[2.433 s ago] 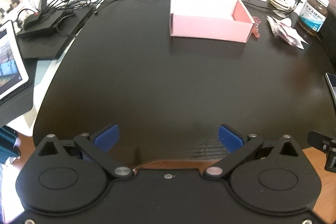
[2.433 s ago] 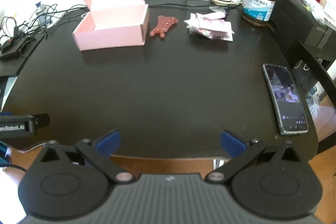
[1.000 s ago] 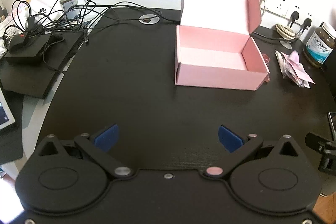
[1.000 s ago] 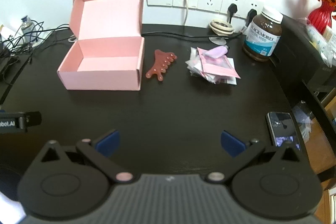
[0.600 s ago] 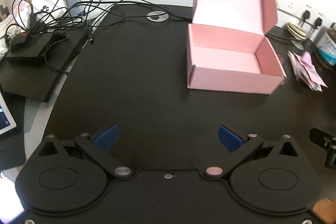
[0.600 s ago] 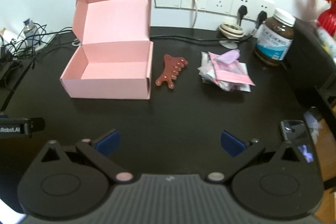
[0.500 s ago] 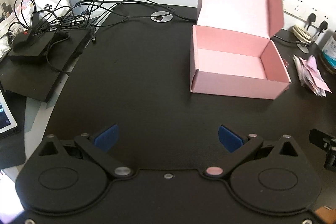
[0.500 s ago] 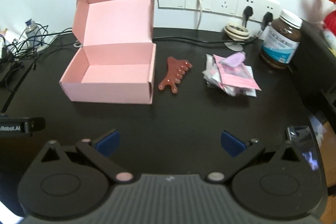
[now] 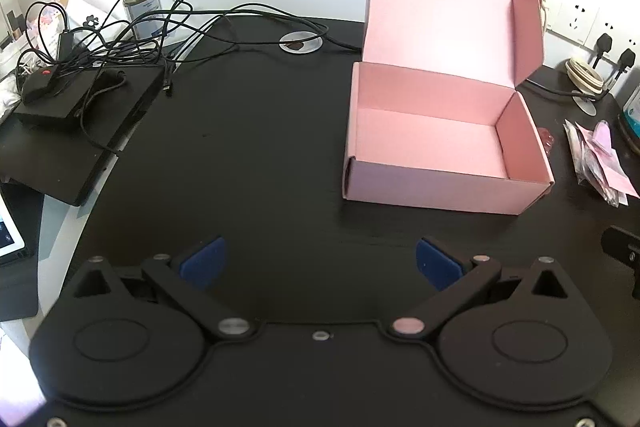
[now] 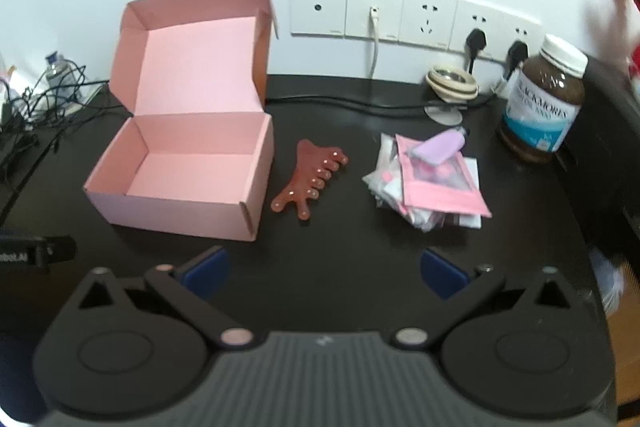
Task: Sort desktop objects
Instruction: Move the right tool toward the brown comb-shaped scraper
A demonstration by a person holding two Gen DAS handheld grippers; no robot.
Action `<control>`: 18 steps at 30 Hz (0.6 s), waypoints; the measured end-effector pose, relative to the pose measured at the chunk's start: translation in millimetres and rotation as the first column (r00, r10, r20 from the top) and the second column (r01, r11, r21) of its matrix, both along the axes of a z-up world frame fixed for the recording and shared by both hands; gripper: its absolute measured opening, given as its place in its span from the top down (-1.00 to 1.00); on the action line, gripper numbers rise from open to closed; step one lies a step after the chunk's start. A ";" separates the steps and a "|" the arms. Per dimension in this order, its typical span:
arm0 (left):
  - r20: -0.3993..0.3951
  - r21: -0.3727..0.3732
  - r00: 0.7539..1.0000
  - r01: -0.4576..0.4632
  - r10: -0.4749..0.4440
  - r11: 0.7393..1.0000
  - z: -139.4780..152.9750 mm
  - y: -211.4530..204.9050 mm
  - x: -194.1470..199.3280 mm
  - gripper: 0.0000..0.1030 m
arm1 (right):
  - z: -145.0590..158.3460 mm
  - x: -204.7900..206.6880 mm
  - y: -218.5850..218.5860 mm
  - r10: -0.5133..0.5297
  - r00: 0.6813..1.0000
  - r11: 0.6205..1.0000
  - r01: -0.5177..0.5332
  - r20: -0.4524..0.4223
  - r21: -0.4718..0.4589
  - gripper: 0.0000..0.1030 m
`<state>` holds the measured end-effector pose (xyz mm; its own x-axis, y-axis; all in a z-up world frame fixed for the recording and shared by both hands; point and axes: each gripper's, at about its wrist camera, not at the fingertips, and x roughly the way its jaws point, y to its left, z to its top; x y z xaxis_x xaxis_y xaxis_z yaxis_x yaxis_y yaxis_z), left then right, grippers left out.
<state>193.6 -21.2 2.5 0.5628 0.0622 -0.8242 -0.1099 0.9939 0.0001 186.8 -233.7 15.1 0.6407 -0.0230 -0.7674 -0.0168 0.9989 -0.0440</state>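
An open pink cardboard box (image 9: 440,183) (image 10: 168,211) stands on the black desk with its lid up and nothing inside. Right of it lie a reddish-brown comb-shaped massager (image 10: 310,177) and a pile of pink and clear sachets (image 10: 432,187) (image 9: 600,155) with a small lilac tube (image 10: 440,147) on top. My left gripper (image 9: 320,263) hangs open over the desk, near and left of the box. My right gripper (image 10: 324,273) is open too, in front of the massager and the sachets. Neither holds anything.
A brown supplement jar (image 10: 544,107) stands at the back right by a wall socket strip (image 10: 412,15) and a coiled cable (image 10: 452,83). At the left are tangled black cables (image 9: 132,39), a small bottle (image 9: 140,3), a black device (image 9: 48,95) and a tablet corner (image 9: 8,239).
Both grippers have risen and moved forward toward the box, so it and the items beside it look larger. The phone at the right has left the right wrist view. Both stay open.
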 end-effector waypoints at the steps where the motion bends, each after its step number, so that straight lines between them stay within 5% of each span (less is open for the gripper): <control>1: 0.001 0.001 1.000 -0.004 0.004 1.000 -0.4 -0.3 -0.6 -1.00 | -1.1 1.1 -2.1 -0.005 1.000 1.000 0.005 0.003 -0.003 -0.99; 18: -0.020 0.013 1.000 -0.021 0.021 1.000 -4.2 -16.6 0.4 -1.00 | -13.9 2.7 -45.4 -0.072 0.997 0.997 0.072 -0.005 0.033 -0.88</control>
